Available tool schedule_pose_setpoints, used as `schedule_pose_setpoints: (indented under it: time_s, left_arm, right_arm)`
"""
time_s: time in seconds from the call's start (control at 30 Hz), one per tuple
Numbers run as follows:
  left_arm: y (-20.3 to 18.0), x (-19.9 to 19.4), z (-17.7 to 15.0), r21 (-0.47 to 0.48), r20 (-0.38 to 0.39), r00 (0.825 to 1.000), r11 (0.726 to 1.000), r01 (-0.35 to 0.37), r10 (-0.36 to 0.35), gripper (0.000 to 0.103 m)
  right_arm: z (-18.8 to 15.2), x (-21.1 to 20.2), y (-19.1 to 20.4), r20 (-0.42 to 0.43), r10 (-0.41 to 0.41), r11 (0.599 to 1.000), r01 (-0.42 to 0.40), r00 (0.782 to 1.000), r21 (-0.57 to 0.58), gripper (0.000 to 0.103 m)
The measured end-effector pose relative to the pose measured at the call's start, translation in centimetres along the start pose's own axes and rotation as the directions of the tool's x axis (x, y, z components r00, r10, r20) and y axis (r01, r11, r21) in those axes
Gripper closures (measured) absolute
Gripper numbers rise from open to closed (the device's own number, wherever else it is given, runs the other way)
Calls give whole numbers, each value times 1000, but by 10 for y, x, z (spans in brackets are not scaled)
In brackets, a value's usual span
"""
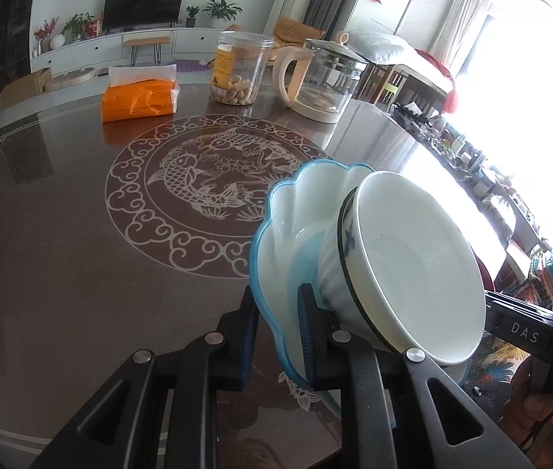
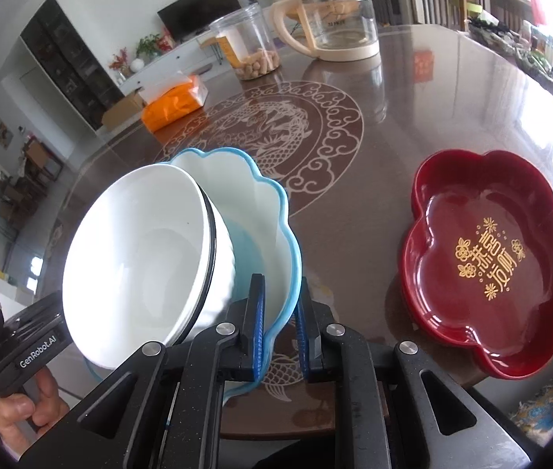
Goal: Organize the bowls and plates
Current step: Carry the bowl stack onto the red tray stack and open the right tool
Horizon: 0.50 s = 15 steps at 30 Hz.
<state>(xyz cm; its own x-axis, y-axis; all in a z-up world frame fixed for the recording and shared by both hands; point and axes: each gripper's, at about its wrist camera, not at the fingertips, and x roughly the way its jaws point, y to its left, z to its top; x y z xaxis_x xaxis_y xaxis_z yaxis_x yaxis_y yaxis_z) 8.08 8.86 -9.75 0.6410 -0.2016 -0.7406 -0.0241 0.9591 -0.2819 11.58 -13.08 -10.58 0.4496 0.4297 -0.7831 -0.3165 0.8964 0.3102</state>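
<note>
A scalloped white plate with a blue rim (image 1: 288, 211) (image 2: 253, 203) carries a white bowl with a black rim (image 1: 413, 258) (image 2: 139, 258), nested in a second bowl with blue marks. The stack hangs just above the brown table between both grippers. My left gripper (image 1: 278, 336) is shut on the plate's rim on one side. My right gripper (image 2: 279, 330) is shut on the rim on the opposite side. Each view shows the other gripper's body past the bowls, with its fingertips hidden. A dark red flower-shaped dish (image 2: 491, 262) with gold characters lies on the table to the right.
At the far side of the fish-patterned table (image 1: 81, 273) stand a glass kettle (image 1: 323, 78) (image 2: 339, 19), a clear jar of nuts (image 1: 239, 68) (image 2: 249, 47) and an orange tissue pack (image 1: 139, 95) (image 2: 175, 103). A person's hand (image 2: 22, 406) holds the left gripper's handle.
</note>
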Motion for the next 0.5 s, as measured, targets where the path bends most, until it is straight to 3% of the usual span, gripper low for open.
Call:
schedule_pose_setpoints:
  time_s: [0.27,0.5]
  left_arm:
    - [-85,25,43,91,9,995,991,101,-103,86]
    - [-145,70,46,145,-52,986,975,167,-161,86]
  right_arm:
    - [27,-57,-57,69,-100,994,96,993,57,85]
    - [28,-79,-119,83,-199,970,185,976,155,85]
